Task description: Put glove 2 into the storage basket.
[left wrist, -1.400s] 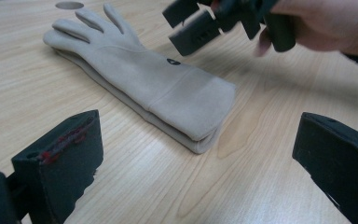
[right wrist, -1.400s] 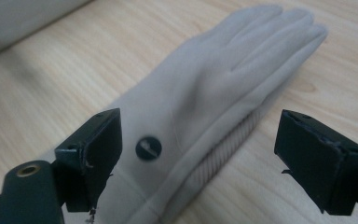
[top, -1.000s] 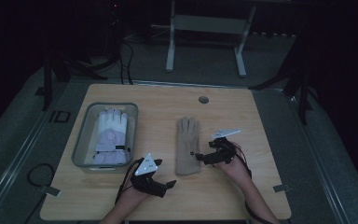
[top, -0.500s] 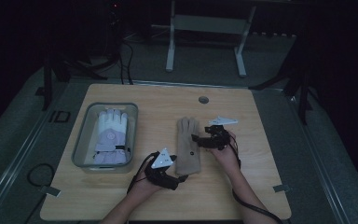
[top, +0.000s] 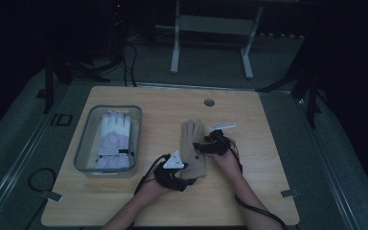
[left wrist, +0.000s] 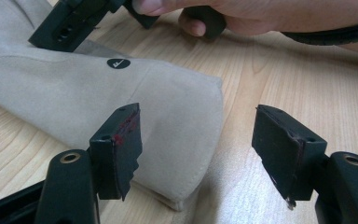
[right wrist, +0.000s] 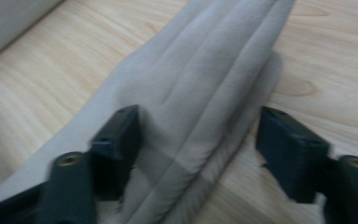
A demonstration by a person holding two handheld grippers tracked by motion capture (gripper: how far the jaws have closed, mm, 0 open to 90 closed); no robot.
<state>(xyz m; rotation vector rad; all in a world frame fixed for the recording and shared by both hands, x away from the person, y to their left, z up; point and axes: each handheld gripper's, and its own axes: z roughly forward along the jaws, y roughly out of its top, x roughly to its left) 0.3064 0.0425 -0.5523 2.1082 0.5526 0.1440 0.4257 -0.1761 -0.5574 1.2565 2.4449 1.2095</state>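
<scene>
A tan glove point(top: 192, 143) lies flat on the wooden table point(top: 268, 191), fingers pointing away. My left gripper point(top: 186, 175) is at its cuff; in the left gripper view the cuff corner point(left wrist: 168, 116) sits between the open jaws point(left wrist: 200, 154), which have just been closing. One pad overlaps the fabric and the other stands apart from it. My right gripper point(top: 198, 145) reaches in from the right over the glove's middle. In the right gripper view the glove's fingers point(right wrist: 205, 84) run between its jaws point(right wrist: 198, 149), also just closing, with no visible pinch.
A clear bin point(top: 84, 143) at the table's left holds a white and lavender glove point(top: 115, 136). A round cable hole point(top: 209, 102) sits near the far edge. Table legs and cables stand on the dark floor beyond.
My left gripper has slid right up to the glove's cuff. The right one has moved left and down over the glove. Both pairs of jaws stand narrower than before.
</scene>
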